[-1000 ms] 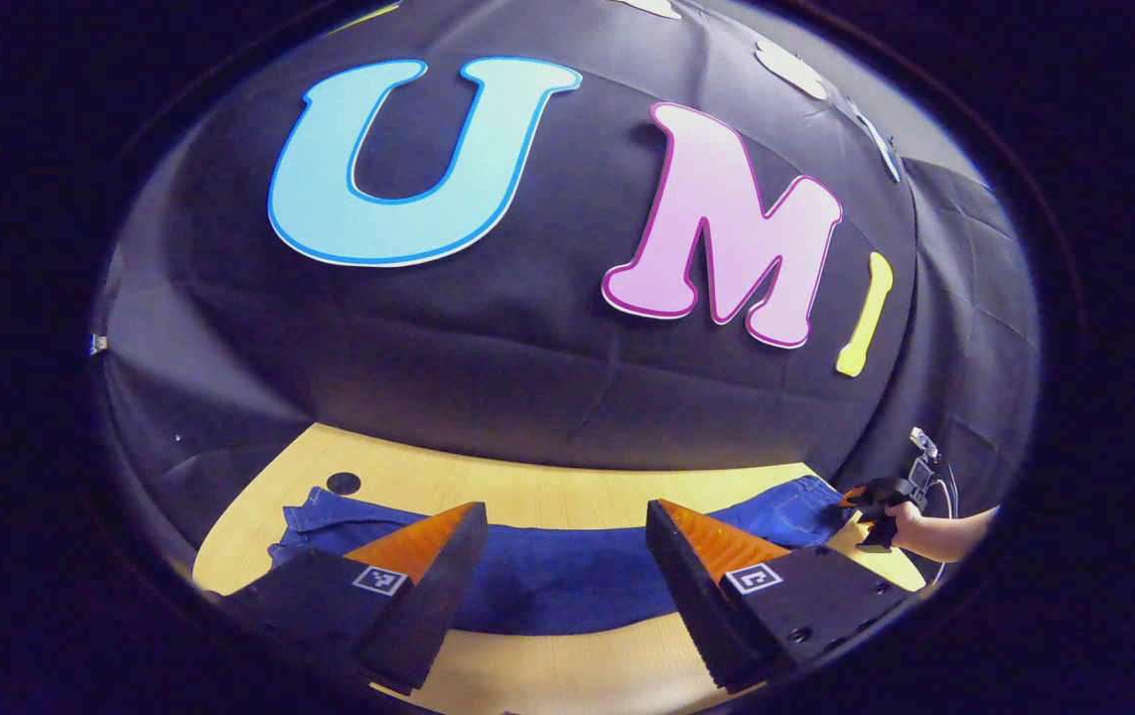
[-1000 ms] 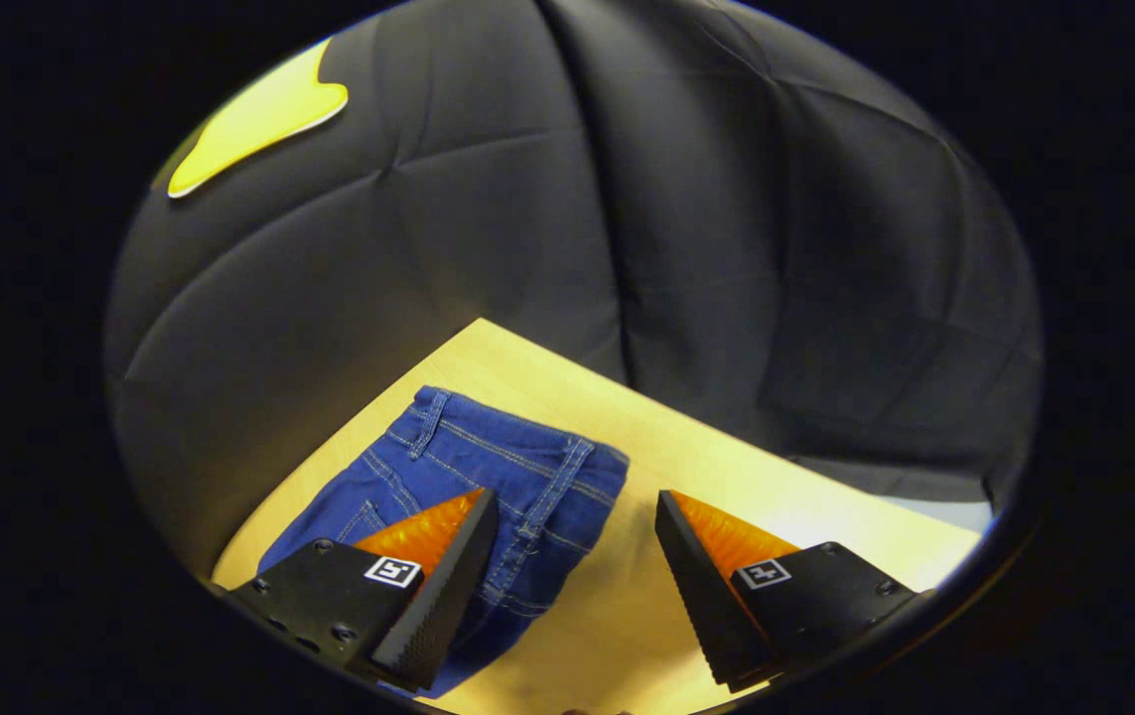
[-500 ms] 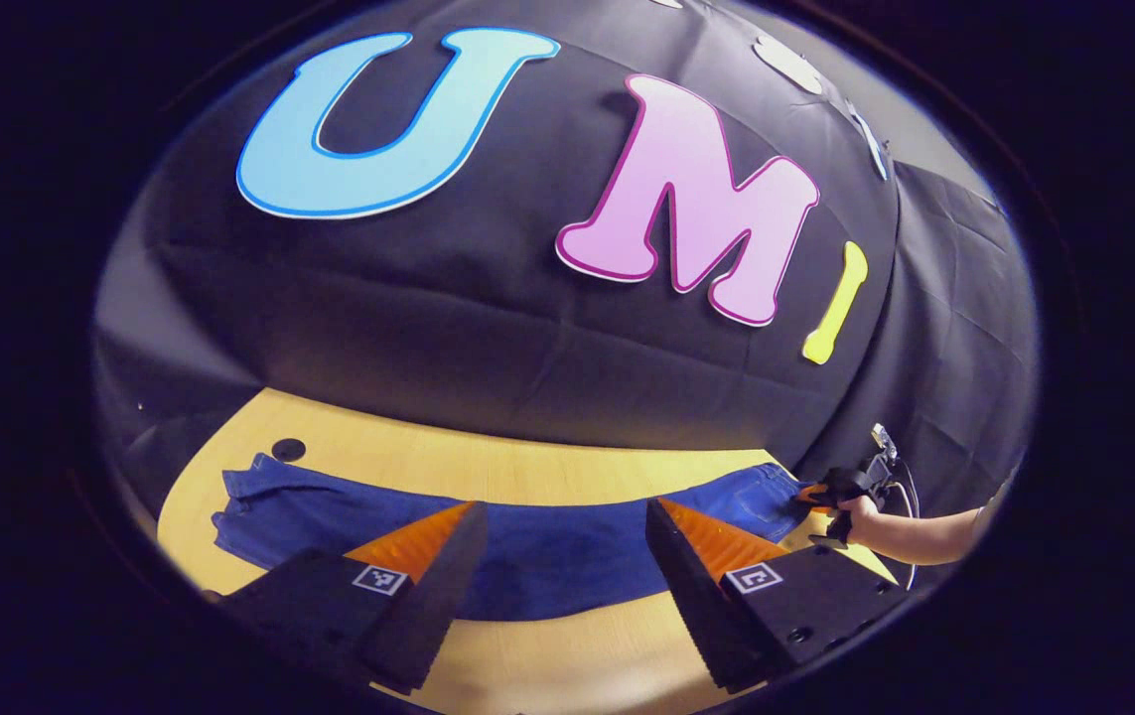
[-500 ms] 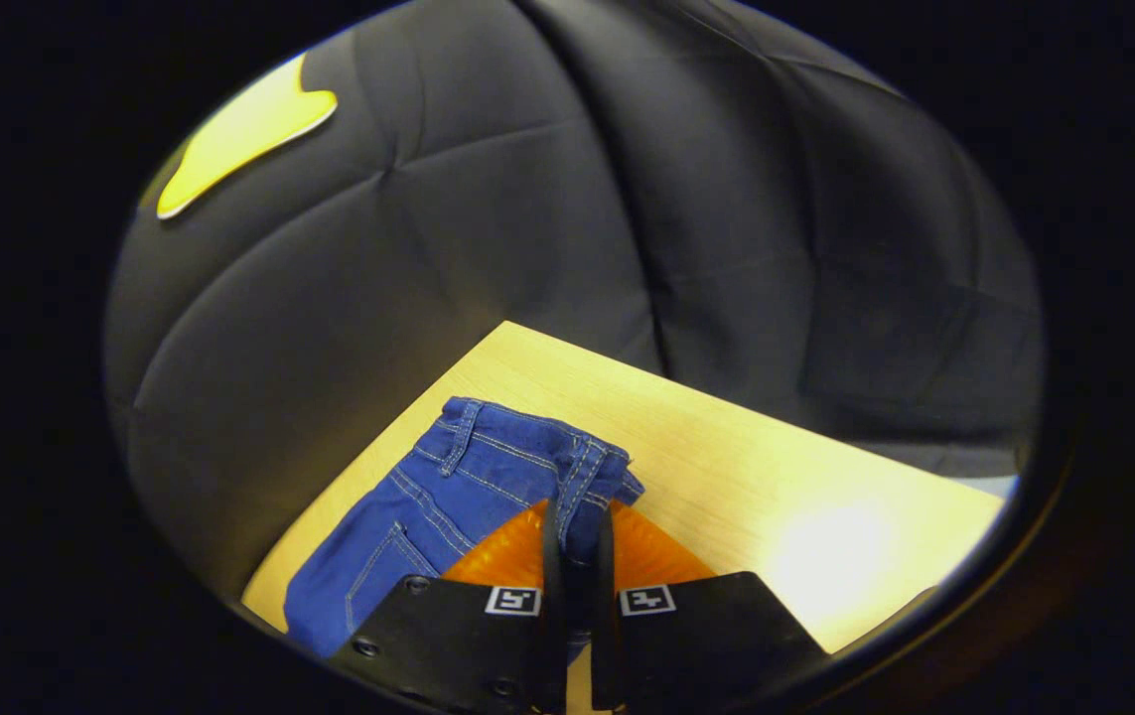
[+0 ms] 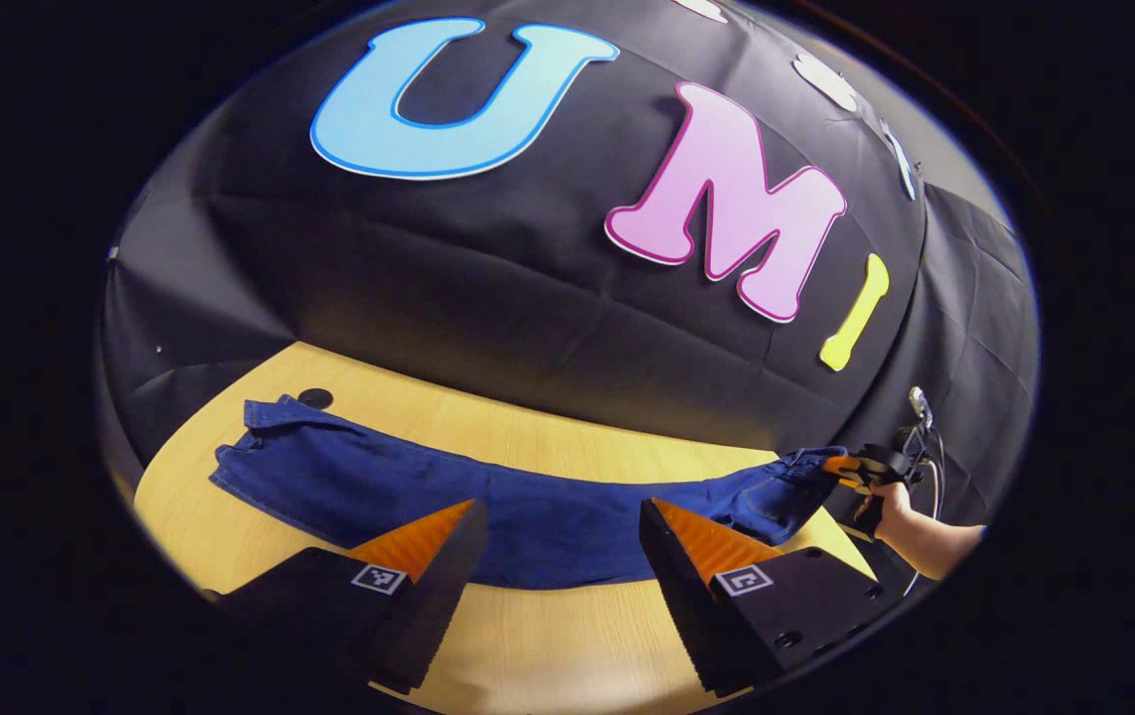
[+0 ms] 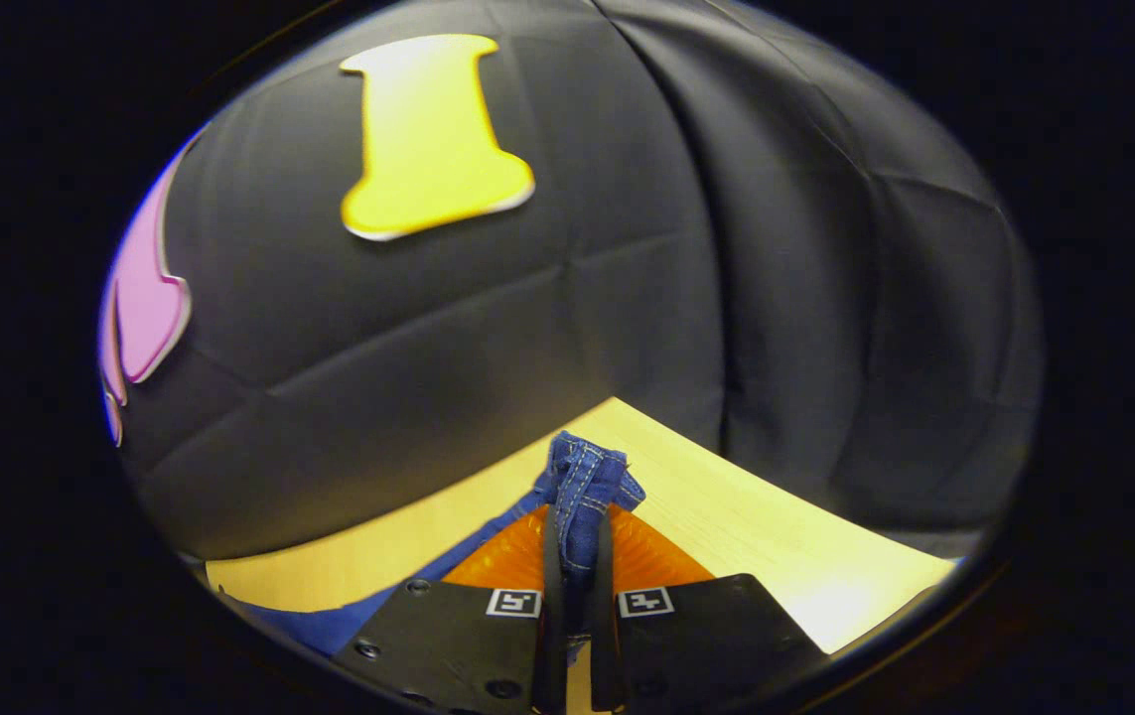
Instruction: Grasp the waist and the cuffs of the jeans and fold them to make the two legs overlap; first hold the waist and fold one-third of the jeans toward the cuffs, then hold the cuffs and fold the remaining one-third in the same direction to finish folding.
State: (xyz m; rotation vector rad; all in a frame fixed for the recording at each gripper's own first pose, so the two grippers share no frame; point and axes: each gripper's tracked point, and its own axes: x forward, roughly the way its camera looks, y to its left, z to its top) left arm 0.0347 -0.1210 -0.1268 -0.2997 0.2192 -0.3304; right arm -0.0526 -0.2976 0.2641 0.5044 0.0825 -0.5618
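- Right gripper view: right gripper (image 6: 575,556) clenched on the jeans (image 6: 582,487) at the waist, both fingers pressing the bunched denim, lifted off the table (image 6: 726,516).
- Left gripper (image 5: 552,556) spread wide, grasping nothing, above the legs' middle.
- One pair of jeans (image 5: 488,501) stretched across the wooden table (image 5: 547,655); cuffs far left.
- One dark round spot (image 5: 315,398) beside cuffs.
- Black cloth wall (image 5: 488,288) behind.

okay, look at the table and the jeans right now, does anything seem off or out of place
Nothing looks damaged or spilled. The jeans lie stretched along the table, with the waist end bunched and lifted where the right gripper pinches it. The left gripper hangs open above the middle, holding nothing.
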